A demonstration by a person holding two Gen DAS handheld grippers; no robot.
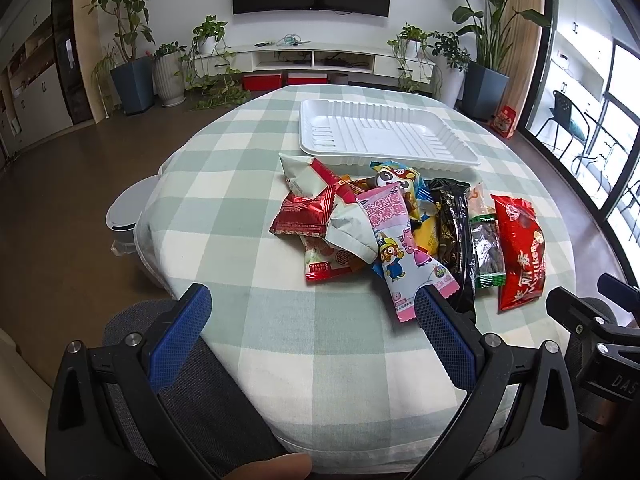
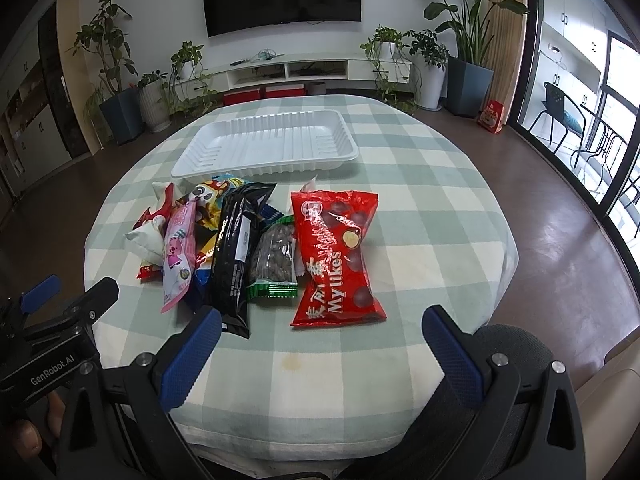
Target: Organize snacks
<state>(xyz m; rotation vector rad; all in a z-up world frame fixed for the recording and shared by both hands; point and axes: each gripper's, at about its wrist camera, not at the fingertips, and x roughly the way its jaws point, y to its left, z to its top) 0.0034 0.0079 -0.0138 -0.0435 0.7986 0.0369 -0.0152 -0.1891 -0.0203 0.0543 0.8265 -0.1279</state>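
A heap of snack packets lies mid-table: a red Mylikes bag (image 2: 338, 256) (image 1: 520, 248), a black packet (image 2: 236, 256) (image 1: 454, 236), a clear green-edged nut pack (image 2: 276, 260) (image 1: 486, 252), a pink cartoon packet (image 1: 394, 240) (image 2: 180, 248), and red and white wrappers (image 1: 304, 216). Behind the heap sits an empty white ribbed tray (image 1: 384, 136) (image 2: 268, 144). My left gripper (image 1: 312, 312) is open near the table's front edge, its right finger close to the pink packet's end. My right gripper (image 2: 322, 334) is open just in front of the red bag, holding nothing.
The round table wears a green-and-white checked cloth (image 2: 360, 364). A grey chair back (image 1: 132, 324) stands below the left gripper. Potted plants, a TV wall unit (image 1: 312, 56) and a glass door at right surround the table. A white bin (image 1: 128, 212) sits on the floor at left.
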